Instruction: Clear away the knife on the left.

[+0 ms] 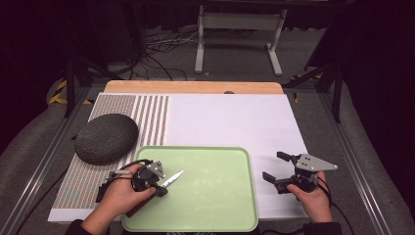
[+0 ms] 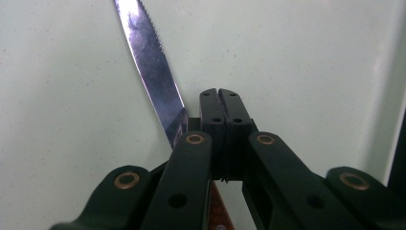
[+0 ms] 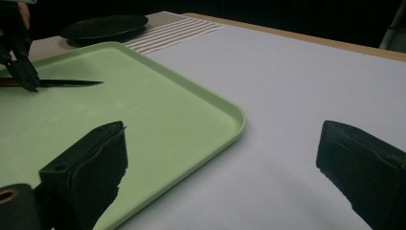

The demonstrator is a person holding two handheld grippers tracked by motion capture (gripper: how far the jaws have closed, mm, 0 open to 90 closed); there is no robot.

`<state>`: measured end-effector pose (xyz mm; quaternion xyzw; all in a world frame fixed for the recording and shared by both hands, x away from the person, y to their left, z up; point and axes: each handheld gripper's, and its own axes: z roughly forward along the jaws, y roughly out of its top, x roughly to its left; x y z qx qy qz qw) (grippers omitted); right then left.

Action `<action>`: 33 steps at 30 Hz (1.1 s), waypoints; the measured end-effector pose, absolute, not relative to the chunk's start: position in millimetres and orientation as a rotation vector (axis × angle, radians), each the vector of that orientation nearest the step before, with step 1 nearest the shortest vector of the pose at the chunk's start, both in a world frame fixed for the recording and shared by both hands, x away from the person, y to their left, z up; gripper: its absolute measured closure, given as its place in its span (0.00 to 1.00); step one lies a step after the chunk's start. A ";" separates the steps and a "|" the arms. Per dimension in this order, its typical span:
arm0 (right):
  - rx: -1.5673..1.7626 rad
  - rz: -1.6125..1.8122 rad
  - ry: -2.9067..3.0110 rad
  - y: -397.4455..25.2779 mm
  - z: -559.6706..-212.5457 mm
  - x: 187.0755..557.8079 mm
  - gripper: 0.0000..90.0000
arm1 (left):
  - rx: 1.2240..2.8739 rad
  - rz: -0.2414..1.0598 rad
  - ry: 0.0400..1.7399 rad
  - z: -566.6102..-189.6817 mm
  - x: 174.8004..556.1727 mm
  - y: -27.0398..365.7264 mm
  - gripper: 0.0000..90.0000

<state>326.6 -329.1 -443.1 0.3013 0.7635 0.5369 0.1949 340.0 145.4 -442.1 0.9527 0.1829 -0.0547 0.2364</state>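
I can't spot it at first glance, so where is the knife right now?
In the high view, the knife is over the left part of the green tray, gripped in the left claw, its blade pointing toward the tray's middle.

No readable text, label, brand, number or sign appears anywhere in these views.

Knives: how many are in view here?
1. The knife is held by the left gripper over the green tray, blade pointing toward the tray's middle. None elsewhere on the table.
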 end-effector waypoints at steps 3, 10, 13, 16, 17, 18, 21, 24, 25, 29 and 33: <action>0.844 1.507 2.138 -329.2 -443.0 326.4 0.05 | 2.612 -0.156 0.498 -442.4 340.8 146.1 1.00; 0.844 1.507 2.140 -329.1 -443.0 326.4 0.05 | 2.606 -0.165 0.496 -443.0 341.6 148.3 1.00; 0.846 1.507 2.140 -329.6 -443.0 326.4 0.05 | 2.606 -0.167 0.493 -443.0 342.1 149.2 1.00; 0.845 1.508 2.139 -329.6 -442.9 326.3 0.05 | 2.607 -0.173 0.498 -443.0 342.1 150.9 1.00; 0.846 1.507 2.140 -329.5 -442.9 326.3 0.05 | 2.606 -0.175 0.498 -443.1 342.1 151.5 1.00; 0.846 1.506 2.140 -329.6 -443.0 326.3 0.05 | 2.604 -0.175 0.495 -443.3 342.3 152.0 1.00; 0.845 1.508 2.139 -329.5 -442.9 326.3 0.05 | 2.609 -0.174 0.496 -443.0 342.3 153.2 1.00; 0.846 1.509 2.140 -329.5 -443.0 326.3 0.05 | 2.606 -0.183 0.504 -443.2 342.4 154.4 1.00; 0.847 1.508 2.139 -329.6 -443.0 326.3 0.05 | 2.606 -0.184 0.505 -443.2 342.6 154.9 1.00; 0.846 1.507 2.139 -329.6 -443.0 326.2 0.05 | 2.603 -0.186 0.512 -443.3 343.4 156.9 1.00; 0.847 1.508 2.138 -329.9 -443.0 326.2 0.05 | 2.599 -0.186 0.526 -443.5 343.4 159.1 1.00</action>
